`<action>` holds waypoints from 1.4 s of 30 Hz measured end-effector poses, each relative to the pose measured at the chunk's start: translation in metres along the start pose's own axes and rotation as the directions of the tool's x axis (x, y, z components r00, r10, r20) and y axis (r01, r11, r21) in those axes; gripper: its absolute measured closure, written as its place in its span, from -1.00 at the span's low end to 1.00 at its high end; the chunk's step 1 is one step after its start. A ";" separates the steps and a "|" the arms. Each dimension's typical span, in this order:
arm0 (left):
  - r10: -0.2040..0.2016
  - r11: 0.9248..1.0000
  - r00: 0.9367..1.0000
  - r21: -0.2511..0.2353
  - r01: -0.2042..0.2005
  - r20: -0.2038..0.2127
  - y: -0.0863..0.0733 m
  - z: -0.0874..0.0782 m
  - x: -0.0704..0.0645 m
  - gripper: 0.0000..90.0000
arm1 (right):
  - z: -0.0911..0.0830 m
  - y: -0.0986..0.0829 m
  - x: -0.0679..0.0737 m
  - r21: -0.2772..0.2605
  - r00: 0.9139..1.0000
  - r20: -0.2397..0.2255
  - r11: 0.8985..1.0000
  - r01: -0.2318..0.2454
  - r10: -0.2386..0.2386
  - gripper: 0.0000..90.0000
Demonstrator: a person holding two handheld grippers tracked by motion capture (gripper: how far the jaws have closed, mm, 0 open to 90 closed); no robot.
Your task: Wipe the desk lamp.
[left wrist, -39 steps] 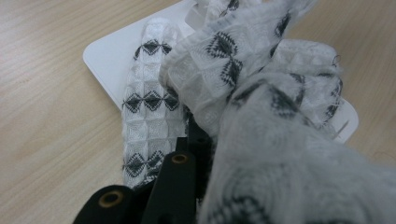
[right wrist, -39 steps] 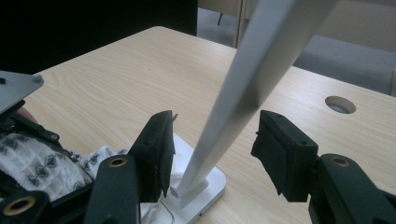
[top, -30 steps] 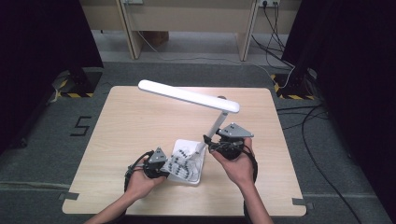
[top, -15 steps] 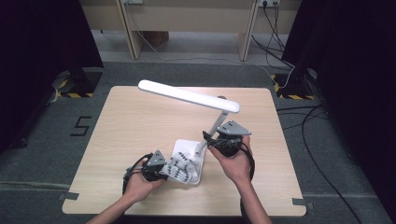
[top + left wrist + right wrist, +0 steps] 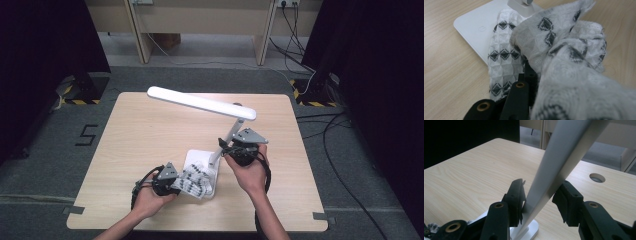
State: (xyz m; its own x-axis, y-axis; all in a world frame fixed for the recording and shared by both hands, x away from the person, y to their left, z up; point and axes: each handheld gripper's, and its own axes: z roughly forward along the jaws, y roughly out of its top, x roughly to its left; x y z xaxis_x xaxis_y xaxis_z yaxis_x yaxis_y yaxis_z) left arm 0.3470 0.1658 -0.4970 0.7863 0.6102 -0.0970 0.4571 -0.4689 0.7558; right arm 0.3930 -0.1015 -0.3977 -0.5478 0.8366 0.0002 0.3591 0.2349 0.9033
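A white desk lamp stands on the table, with a long head (image 5: 200, 103), a slanted stem (image 5: 228, 139) and a flat base (image 5: 196, 157). A white cloth with black diamond patterns (image 5: 196, 183) lies bunched on the near part of the base. My left gripper (image 5: 173, 184) is shut on the cloth (image 5: 564, 50), which drapes over its jaws and onto the base (image 5: 474, 25). My right gripper (image 5: 228, 149) is shut on the stem (image 5: 559, 162) low down, one jaw on each side of it (image 5: 540, 200).
The wooden table (image 5: 140, 135) has a round cable hole (image 5: 237, 104) behind the lamp, also visible as the hole (image 5: 597, 177). Desk legs and cables stand on the floor beyond the far edge. Dark curtains flank both sides.
The left gripper and cloth have slid very slightly toward the near edge of the lamp base. The right gripper stays on the stem.
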 end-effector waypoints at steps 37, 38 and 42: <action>0.030 0.999 0.998 0.020 -0.031 0.047 -0.005 -0.007 -0.013 0.83 | 0.006 0.006 0.012 0.029 0.997 0.070 0.999 -0.024 0.022 0.44; 0.034 0.999 0.998 0.022 -0.035 0.047 -0.005 -0.007 -0.012 0.83 | 0.006 0.007 0.012 0.031 0.997 0.071 0.999 -0.029 0.027 0.45; 0.035 0.999 0.998 0.024 -0.036 0.049 -0.008 -0.010 -0.013 0.83 | 0.006 0.007 0.013 0.030 0.997 0.073 0.999 -0.029 0.027 0.45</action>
State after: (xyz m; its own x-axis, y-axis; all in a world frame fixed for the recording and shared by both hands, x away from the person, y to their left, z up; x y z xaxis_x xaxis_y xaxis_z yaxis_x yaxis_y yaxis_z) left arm 0.3287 0.1679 -0.4951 0.8213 0.5613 -0.1024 0.4382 -0.5057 0.7432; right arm 0.3935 -0.0862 -0.3942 -0.4818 0.8763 -0.0068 0.3976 0.2255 0.8894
